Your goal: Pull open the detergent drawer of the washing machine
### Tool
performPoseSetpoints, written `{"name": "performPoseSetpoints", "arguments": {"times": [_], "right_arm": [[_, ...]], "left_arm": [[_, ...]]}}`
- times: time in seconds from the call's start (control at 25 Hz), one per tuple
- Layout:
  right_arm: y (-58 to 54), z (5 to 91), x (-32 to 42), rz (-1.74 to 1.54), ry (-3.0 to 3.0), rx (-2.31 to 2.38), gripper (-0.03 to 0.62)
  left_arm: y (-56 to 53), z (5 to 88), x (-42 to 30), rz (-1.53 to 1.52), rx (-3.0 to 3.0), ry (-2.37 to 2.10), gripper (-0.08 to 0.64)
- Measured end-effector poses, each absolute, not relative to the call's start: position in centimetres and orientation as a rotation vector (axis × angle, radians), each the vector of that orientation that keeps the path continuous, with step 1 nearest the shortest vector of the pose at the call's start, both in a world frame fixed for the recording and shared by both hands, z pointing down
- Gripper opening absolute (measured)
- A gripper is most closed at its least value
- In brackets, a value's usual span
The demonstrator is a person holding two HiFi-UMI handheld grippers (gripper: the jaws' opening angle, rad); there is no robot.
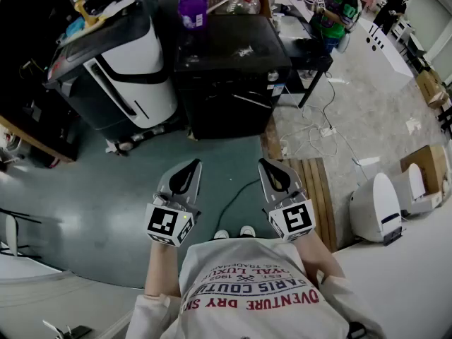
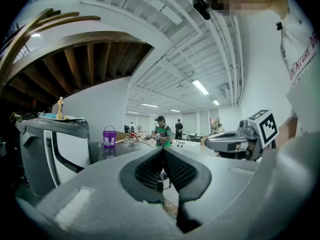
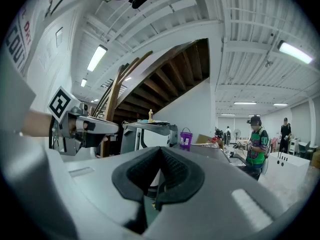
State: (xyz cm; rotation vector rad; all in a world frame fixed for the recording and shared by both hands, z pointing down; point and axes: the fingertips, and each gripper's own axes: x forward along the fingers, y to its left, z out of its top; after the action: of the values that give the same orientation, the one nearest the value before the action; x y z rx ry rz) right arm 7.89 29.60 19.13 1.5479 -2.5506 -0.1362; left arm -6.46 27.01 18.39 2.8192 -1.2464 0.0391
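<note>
The washing machine is white with a dark grey top and stands at the back left, well ahead of both grippers; its detergent drawer cannot be made out. It also shows in the left gripper view and, further off, in the right gripper view. My left gripper is held level in front of the person's chest, its jaws shut with nothing between them. My right gripper hangs beside it, also shut and empty. Both are over bare floor, touching nothing.
A black cabinet with a purple bucket on top stands right of the washing machine. A black cable runs across the floor ahead. A wooden pallet, white appliances and loose cables lie right. A person in green stands far back.
</note>
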Motion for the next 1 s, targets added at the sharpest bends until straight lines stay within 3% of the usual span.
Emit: {"name": "performPoseSetpoints", "arguments": {"times": [0.52, 0.64, 0.68, 0.72, 0.76, 1.0], "right_arm": [[28.1, 19.6, 7.2, -0.113, -2.538, 1.601, 0.000], [27.7, 19.6, 6.5, -0.103, -2.534, 1.631, 0.000], [27.6, 19.6, 6.1, -0.098, -2.533, 1.638, 0.000], [27.5, 19.7, 5.8, -0.098, -2.529, 1.643, 0.000], [27.3, 19.8, 5.5, -0.100, -2.524, 1.647, 0.000], [25.8, 20.6, 4.2, -0.105, -2.499, 1.658, 0.000]], "left_arm": [[26.0, 19.0, -6.6, 0.028, 2.832, -1.199, 0.005], [26.0, 17.7, -7.3, -0.104, 2.829, -1.146, 0.006], [25.9, 17.1, -7.7, -0.174, 2.817, -1.122, 0.067], [25.8, 16.8, -8.1, -0.230, 2.802, -1.098, 0.210], [25.5, 16.7, -8.6, -0.263, 2.788, -1.081, 0.302], [23.7, 18.9, -11.2, -0.224, 2.733, -1.122, 0.304]]}}
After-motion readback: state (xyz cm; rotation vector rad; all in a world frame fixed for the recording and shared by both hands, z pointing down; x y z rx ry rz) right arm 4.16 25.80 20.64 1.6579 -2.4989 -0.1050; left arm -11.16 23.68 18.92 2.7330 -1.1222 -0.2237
